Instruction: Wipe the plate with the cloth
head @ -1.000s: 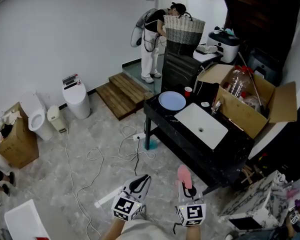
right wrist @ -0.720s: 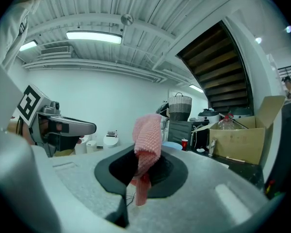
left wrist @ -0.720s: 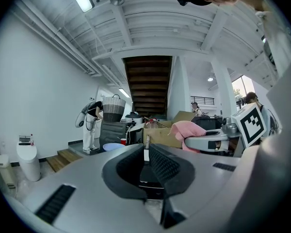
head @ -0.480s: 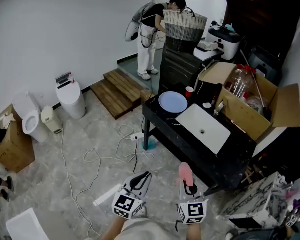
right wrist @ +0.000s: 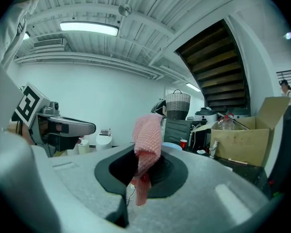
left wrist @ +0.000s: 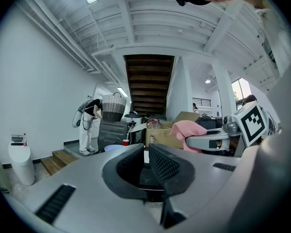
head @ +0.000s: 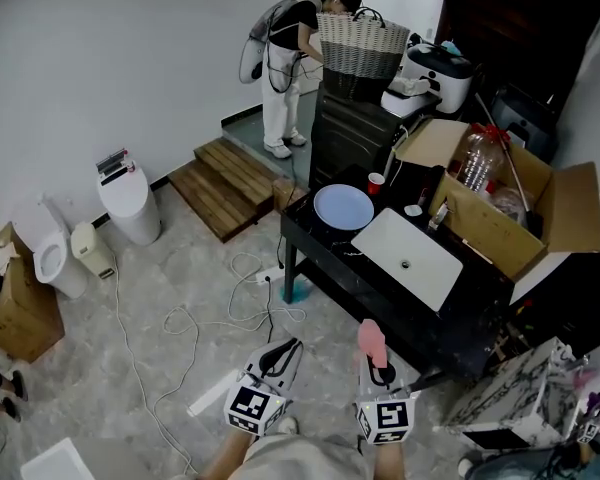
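A light blue plate (head: 344,207) lies on the left end of a black table (head: 302,230), far ahead of both grippers. It shows small in the left gripper view (left wrist: 114,148) and the right gripper view (right wrist: 171,145). My right gripper (head: 373,360) is shut on a pink cloth (head: 371,340), whose folds stick up past the jaws (right wrist: 148,135) and hang below. My left gripper (head: 283,356) is beside it at the bottom of the head view, jaws together with nothing between them (left wrist: 146,152). Both are held over the floor, short of the table.
A white sink basin (head: 407,258) and a red cup (head: 377,181) share the table. An open cardboard box (head: 525,218) stands at its right. Cables (head: 230,318) trail on the floor before it. A person (head: 280,58) stands at the back by a basket; wooden steps (head: 225,183) are at left.
The table and plate have drawn slightly nearer and the whole scene has slid left in the head view. Both grippers keep their pose, the cloth still held.
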A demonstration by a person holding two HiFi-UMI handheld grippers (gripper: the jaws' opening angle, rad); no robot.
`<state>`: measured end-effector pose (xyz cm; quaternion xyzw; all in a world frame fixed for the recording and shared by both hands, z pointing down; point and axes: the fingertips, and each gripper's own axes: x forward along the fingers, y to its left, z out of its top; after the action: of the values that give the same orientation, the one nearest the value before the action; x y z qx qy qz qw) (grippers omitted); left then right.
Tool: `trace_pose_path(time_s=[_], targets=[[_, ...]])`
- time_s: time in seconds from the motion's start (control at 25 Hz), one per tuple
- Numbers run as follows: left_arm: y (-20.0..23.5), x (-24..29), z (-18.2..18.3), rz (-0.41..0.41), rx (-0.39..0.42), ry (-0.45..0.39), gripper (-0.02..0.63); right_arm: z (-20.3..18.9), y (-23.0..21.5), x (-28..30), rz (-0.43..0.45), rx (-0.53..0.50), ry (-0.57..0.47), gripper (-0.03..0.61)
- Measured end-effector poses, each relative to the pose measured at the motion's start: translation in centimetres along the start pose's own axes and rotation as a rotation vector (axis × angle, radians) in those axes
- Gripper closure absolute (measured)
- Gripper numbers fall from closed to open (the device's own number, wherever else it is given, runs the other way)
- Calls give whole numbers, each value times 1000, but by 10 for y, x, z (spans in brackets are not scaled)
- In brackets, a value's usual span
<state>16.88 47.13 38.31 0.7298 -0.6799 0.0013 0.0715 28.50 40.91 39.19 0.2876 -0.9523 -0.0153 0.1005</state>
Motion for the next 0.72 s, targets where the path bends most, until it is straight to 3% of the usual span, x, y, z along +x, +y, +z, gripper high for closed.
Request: trace_pose_path(time_s=[0.72], targets=[[36,34,-9,-2,5,4,581,-4,-13,47,-29,18,3,546]])
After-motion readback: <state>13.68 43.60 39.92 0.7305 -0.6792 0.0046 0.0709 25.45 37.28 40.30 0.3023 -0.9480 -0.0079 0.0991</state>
